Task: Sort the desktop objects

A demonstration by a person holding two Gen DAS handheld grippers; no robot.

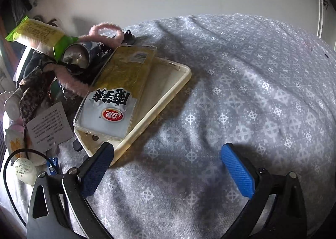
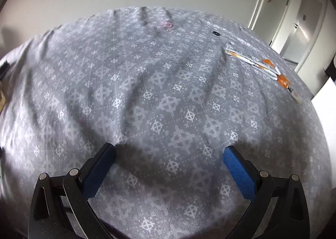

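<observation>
My left gripper (image 1: 168, 150) is open wide just above the grey patterned cloth (image 1: 231, 92), nothing between its blue pads. Its left pad stands at the near corner of a cream phone case (image 1: 166, 90). A clear phone case with a yellow and white print (image 1: 117, 96) lies tilted on top of the cream one. Behind them is a heap: a green and yellow packet (image 1: 35, 33), a pink fuzzy band (image 1: 105, 29), a metal tube (image 1: 76, 56), a paper tag (image 1: 49, 125). My right gripper (image 2: 169, 150) is open over bare cloth (image 2: 147, 92). Flat sachets with orange print (image 2: 258, 64) lie at the far right.
A small black disc (image 2: 215, 33) and a pink scrap (image 2: 167, 25) lie near the cloth's far edge. A white speckled oval object (image 1: 24, 170) on a black cord sits at the left. A plain wall stands behind, with white doors (image 2: 302, 20) at the right.
</observation>
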